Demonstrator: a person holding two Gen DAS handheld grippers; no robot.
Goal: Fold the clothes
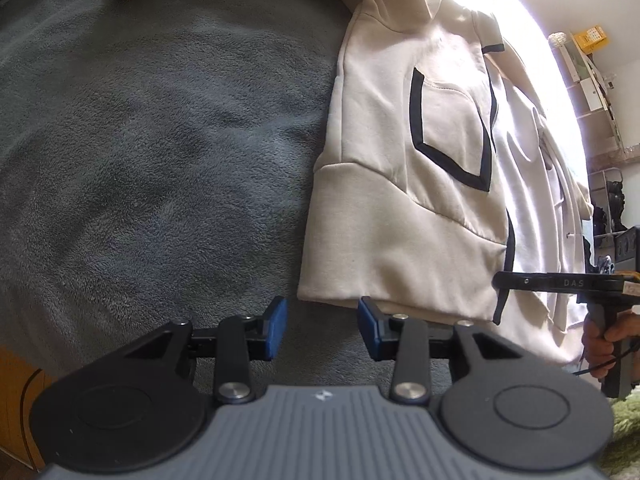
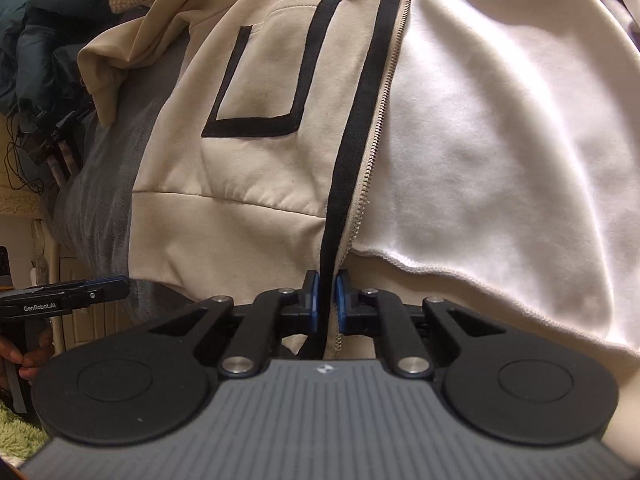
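A cream zip jacket (image 1: pixel 400 200) with black trim lies spread on a grey fleece blanket (image 1: pixel 160 140); its white lining (image 2: pixel 500 140) shows where the front lies open. My left gripper (image 1: pixel 322 326) is open, its blue pads just short of the jacket's bottom hem corner. My right gripper (image 2: pixel 326 300) is shut on the black-trimmed zipper edge (image 2: pixel 352 160) at the hem. The right gripper (image 1: pixel 496 280) also shows at the right of the left wrist view, and the left gripper (image 2: pixel 126 282) at the left of the right wrist view.
Dark blue clothing (image 2: pixel 44 20) is heaped beyond the jacket's sleeve. A green shaggy rug (image 1: pixel 628 432) lies below the bed edge. Shelves with items (image 1: pixel 592 72) stand along the far wall. Wooden furniture (image 1: pixel 16 412) sits at the blanket's near corner.
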